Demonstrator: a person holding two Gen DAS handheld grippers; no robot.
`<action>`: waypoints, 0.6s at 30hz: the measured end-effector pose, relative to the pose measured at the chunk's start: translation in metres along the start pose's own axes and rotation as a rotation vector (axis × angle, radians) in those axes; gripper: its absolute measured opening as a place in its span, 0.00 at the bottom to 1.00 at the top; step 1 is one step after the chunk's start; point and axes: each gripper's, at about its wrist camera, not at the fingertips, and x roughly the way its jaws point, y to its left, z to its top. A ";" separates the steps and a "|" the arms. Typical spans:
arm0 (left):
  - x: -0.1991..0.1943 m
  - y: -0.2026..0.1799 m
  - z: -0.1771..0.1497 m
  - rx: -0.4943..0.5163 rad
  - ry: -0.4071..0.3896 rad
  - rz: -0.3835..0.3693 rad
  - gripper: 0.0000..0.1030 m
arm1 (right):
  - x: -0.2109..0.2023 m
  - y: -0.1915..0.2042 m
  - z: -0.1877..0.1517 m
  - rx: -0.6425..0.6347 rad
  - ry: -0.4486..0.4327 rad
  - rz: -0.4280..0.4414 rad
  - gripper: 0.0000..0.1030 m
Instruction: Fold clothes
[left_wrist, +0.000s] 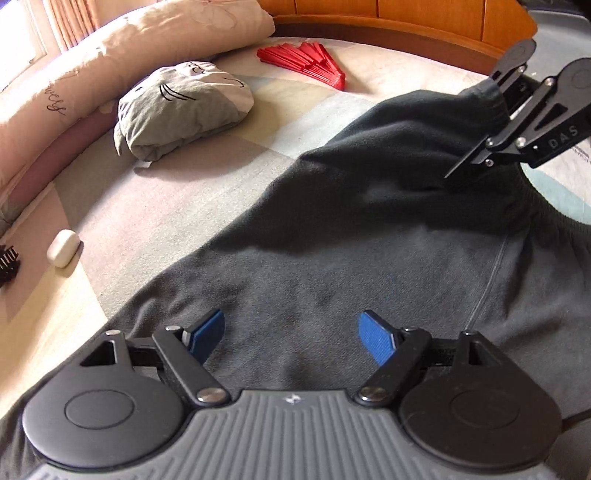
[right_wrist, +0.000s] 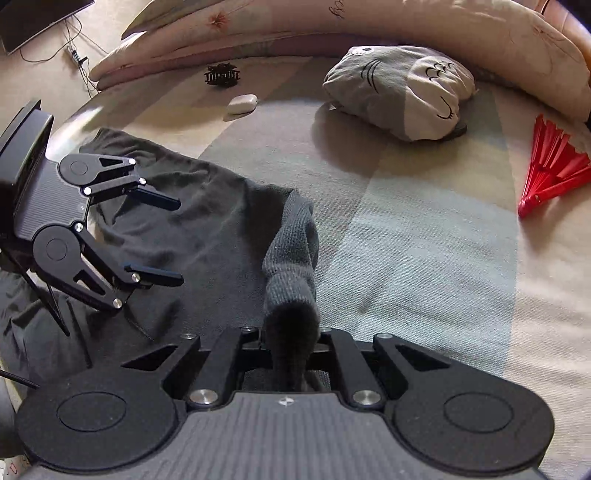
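Right gripper (right_wrist: 290, 341) pinched the ribbed cuff of the dark grey sweatshirt (left_wrist: 332, 280), lifting a sleeve off the bed; folding had barely begun.

Most of the sweatshirt lay spread and rumpled on the striped bedsheet (right_wrist: 424, 258), with no finished fold visible, so the sleeves and body were, by my judgement, all left to fold. Left gripper (left_wrist: 291, 334) hovered over the body with blue pads (left_wrist: 375, 338) wide apart, holding nothing. Further out sat a grey cat-face cushion (right_wrist: 399, 92), a red fan (right_wrist: 554, 170), a white case (right_wrist: 242, 104) and a black hair clip (right_wrist: 221, 75).
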 end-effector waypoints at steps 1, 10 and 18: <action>-0.001 0.000 0.000 0.008 -0.003 0.011 0.78 | -0.002 0.005 -0.002 -0.013 0.001 -0.004 0.10; 0.003 0.006 -0.004 0.099 -0.057 0.076 0.78 | -0.013 0.036 -0.013 -0.084 0.026 0.011 0.10; 0.012 0.013 0.006 0.196 -0.102 0.096 0.78 | -0.014 0.034 -0.011 -0.038 0.032 0.021 0.10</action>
